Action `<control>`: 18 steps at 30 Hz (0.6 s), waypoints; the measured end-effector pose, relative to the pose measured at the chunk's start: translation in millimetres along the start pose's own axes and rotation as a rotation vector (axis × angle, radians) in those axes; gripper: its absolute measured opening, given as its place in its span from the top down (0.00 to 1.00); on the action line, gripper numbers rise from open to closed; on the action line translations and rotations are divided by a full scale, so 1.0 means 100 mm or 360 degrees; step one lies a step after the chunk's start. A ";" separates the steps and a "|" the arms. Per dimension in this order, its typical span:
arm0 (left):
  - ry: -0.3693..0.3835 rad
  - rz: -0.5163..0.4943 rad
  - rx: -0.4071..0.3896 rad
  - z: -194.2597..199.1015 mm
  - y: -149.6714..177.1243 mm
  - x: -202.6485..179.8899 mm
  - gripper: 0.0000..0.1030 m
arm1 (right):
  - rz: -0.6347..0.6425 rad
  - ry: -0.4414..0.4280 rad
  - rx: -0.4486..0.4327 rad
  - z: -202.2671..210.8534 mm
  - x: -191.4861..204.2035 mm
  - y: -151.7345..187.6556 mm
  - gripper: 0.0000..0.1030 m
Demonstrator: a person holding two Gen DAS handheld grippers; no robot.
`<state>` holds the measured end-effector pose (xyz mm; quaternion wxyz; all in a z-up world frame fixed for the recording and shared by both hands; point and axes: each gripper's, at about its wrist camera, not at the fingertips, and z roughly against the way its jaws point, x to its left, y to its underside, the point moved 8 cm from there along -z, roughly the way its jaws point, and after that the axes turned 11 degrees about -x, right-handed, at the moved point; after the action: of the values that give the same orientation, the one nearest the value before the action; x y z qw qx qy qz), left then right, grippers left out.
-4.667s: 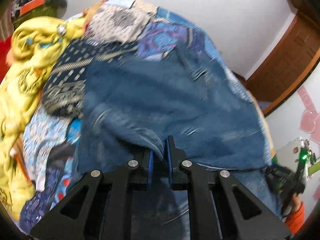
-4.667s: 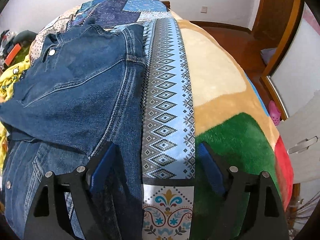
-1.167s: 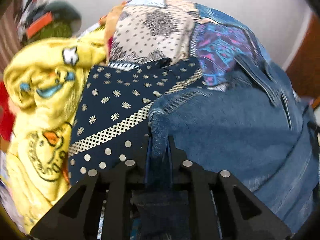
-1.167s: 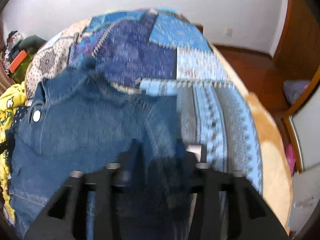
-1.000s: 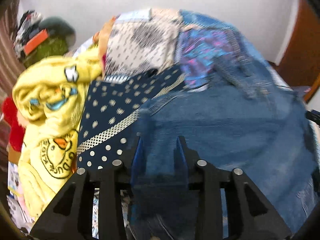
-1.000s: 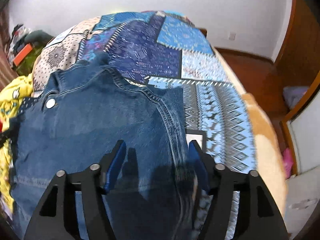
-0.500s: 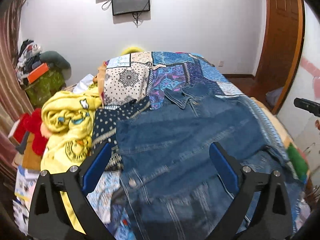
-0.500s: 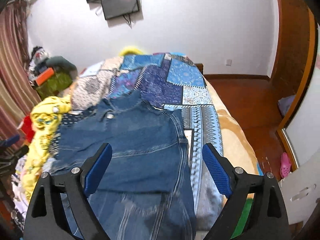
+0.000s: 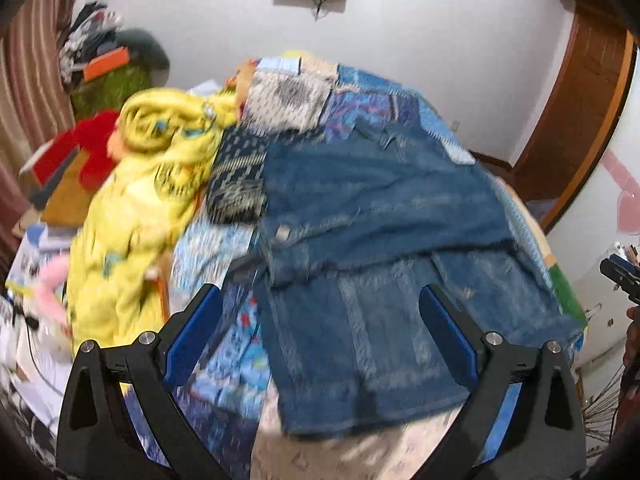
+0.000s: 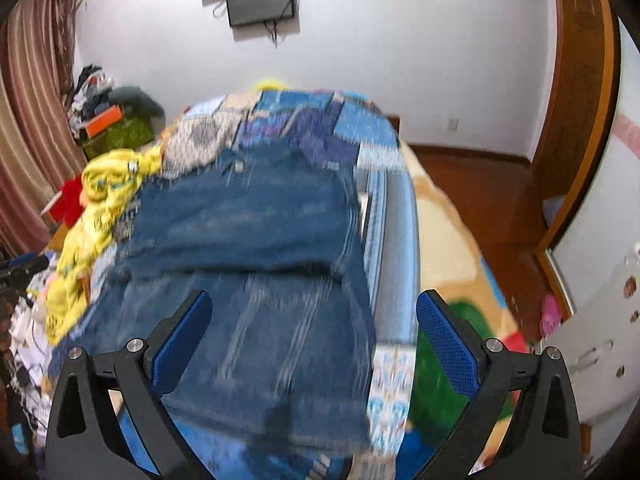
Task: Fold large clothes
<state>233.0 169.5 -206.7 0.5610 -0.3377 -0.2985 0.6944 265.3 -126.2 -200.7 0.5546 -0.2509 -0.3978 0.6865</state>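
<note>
A blue denim jacket [image 9: 372, 240] lies folded on the patchwork bedspread [image 9: 360, 96], its upper half laid over the lower half. It also shows in the right wrist view [image 10: 256, 264]. My left gripper [image 9: 320, 328] is open and empty, held above the jacket's near edge. My right gripper [image 10: 314, 332] is open and empty, held above the jacket's lower right part. Both views are blurred.
A yellow printed garment [image 9: 136, 200] is heaped at the left of the bed, with a red item [image 9: 88, 148] beyond it. A beige and green blanket [image 10: 448, 240] covers the bed's right side. A wooden door frame [image 10: 576, 120] stands at the right.
Both grippers let go of the jacket, opened wide and pulled back from it. The jacket now lies folded on the bed.
</note>
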 end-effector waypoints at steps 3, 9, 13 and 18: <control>0.0005 0.0024 0.0083 -0.01 0.31 0.07 0.04 | -0.0023 0.0005 0.0075 0.02 -0.03 0.24 0.01; 0.0051 0.0311 0.0302 -0.15 0.96 0.27 0.05 | -0.0138 0.0081 0.0173 0.04 -0.22 0.61 0.01; 0.0179 0.0535 0.0402 -0.21 1.21 0.26 0.10 | -0.0259 0.0019 0.0266 0.06 -0.28 0.79 0.02; 0.0225 0.0609 0.0390 -0.25 1.27 0.20 0.18 | -0.0338 -0.0046 0.0374 -0.03 -0.27 0.97 0.03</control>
<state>176.8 166.1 -325.4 0.4754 -0.3652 -0.1024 0.7938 220.3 -158.3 -285.6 0.6439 -0.1308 -0.3468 0.6693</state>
